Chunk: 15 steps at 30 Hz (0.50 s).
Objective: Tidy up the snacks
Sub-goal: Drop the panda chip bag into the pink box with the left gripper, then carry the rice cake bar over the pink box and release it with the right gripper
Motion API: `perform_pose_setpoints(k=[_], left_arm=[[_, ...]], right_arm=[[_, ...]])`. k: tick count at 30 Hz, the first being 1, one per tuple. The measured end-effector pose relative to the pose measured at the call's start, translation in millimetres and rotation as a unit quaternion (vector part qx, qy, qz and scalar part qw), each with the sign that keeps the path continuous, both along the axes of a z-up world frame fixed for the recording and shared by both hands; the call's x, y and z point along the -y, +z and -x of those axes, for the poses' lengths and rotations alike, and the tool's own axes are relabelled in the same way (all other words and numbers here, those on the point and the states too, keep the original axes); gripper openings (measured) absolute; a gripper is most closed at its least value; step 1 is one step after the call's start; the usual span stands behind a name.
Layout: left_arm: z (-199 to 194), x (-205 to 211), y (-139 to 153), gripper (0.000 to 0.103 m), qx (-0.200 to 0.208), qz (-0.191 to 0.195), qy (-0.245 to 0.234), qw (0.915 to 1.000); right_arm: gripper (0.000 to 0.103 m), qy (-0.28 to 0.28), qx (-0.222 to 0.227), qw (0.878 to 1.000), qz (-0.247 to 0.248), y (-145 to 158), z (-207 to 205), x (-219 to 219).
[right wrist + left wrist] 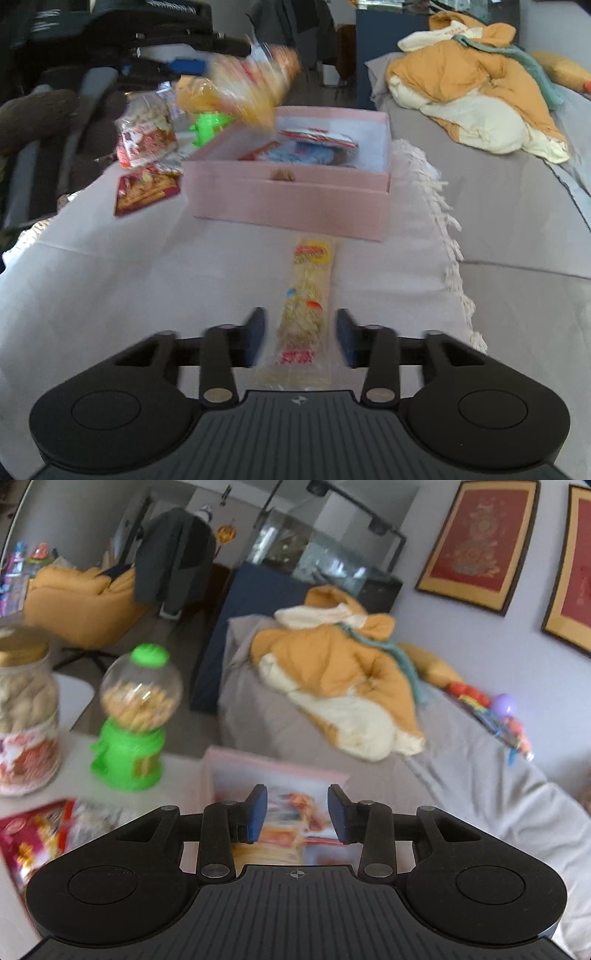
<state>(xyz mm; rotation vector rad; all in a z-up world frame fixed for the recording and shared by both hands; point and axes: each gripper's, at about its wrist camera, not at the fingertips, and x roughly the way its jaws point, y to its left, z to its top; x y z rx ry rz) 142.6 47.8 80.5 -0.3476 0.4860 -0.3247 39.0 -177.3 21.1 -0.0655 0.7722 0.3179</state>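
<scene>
Blue-padded right gripper (299, 332) low — snack packet (306, 295) between jaws

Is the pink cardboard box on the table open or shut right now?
Open. The pink cardboard box has no lid on top, and snack packets show inside against its white lining.

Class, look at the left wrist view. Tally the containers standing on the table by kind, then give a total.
Clear jar: 1
Green dispenser: 1
Pink box: 1
Total: 3
</scene>
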Motion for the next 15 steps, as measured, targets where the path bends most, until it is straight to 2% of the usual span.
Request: perform_pose_setpoints(k=[4,6,7,9,12,15], left_arm=[[38,-22,-23,0.041,-0.019,-0.015,0.008,0.9997],[62,-35,-36,0.041,-0.034,-0.028,0.017,0.9989],[72,-43,-40,0.041,-0.041,-0.032,0.019,0.9985],[96,-61,-50,0.041,-0.056,-0.035,0.022,0.9976],[125,-94,-63,0.041,-0.080,-0.022,0.037,0.9959],[143,-123,-69,0.041,-0.084,-0.010,0.065,0.9943]], right_arm=[[0.058,-0.002,-0.010,1.000,-0.004,-8,-7,-2],[0.049,0.003,-0.019,1.000,-0.001,-13,-16,-7],[0.034,0.005,-0.012,1.000,0.010,-13,-17,-11],[0.032,0.013,-0.009,0.999,0.028,-11,-17,-18],[0.030,0.039,-0.043,0.998,-0.034,0,-19,-12],[0.030,0.036,-0.018,0.998,-0.037,29,-13,-11]])
